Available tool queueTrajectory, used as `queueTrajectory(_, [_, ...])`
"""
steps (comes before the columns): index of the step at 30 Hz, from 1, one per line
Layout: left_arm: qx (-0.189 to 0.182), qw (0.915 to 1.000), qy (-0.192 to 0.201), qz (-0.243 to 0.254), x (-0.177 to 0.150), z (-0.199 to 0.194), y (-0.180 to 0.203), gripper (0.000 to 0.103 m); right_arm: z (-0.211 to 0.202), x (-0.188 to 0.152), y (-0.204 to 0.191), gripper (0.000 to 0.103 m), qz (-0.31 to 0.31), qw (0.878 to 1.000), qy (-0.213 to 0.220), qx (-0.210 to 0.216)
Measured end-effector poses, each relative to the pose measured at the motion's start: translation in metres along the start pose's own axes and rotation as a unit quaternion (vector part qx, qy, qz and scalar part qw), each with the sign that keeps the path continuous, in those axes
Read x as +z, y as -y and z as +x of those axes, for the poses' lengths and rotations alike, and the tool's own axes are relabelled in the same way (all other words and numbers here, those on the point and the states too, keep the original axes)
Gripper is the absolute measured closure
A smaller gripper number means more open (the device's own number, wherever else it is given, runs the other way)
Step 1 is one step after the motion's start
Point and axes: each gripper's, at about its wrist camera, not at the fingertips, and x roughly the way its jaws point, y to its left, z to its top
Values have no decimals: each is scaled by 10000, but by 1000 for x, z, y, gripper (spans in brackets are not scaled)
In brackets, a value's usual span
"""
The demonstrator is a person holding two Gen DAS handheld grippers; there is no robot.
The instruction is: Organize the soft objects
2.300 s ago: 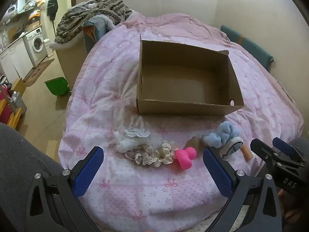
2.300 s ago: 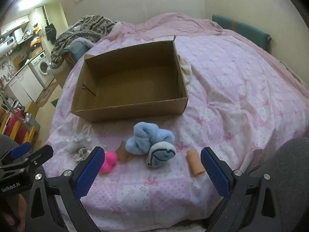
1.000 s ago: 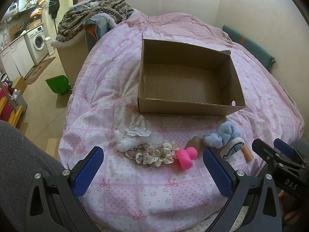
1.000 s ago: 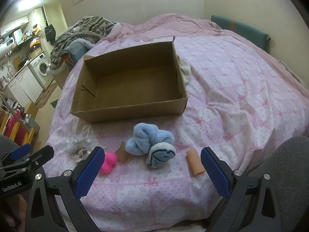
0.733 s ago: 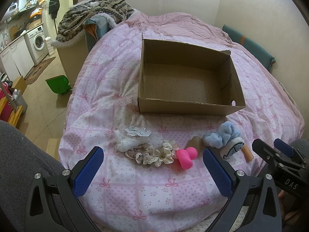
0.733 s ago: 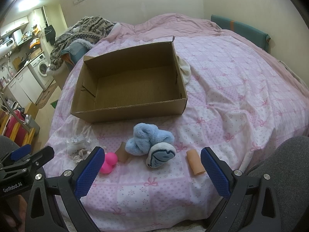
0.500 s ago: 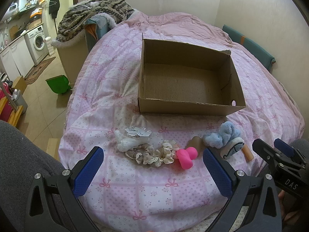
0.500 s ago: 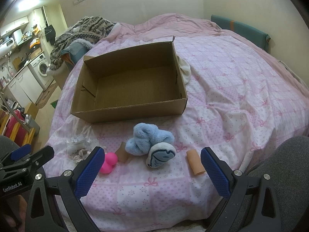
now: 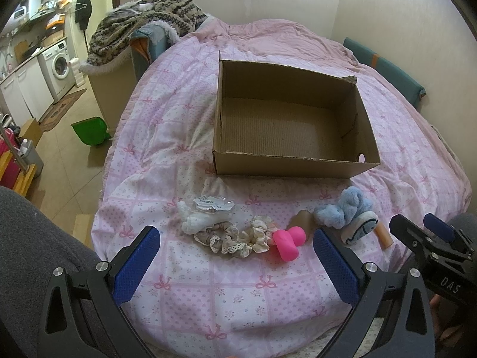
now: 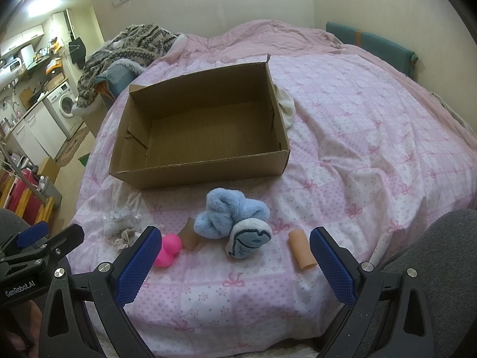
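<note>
An empty open cardboard box sits on the pink bed. In front of it lies a row of soft things: a white item in clear wrap, lace scrunchies, a pink toy, a brown roll, a blue fluffy slipper pair and a peach roll. My left gripper is open and empty, just short of the scrunchies. My right gripper is open and empty, near the slippers.
The bed's front edge is close below both grippers. A white cloth lies behind the box's right side. A blanket-covered chair, a green bin and a washing machine stand to the left, off the bed.
Both grippers have stayed open and almost still; the left view has pulled back very slightly. No object has moved.
</note>
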Motion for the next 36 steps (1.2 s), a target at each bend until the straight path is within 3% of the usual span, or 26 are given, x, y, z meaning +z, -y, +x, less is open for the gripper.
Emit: queueTrajectory(36, [-6, 10000, -25, 10, -1, 0, 3, 0, 2, -2, -2, 0, 1, 10000, -29, 0])
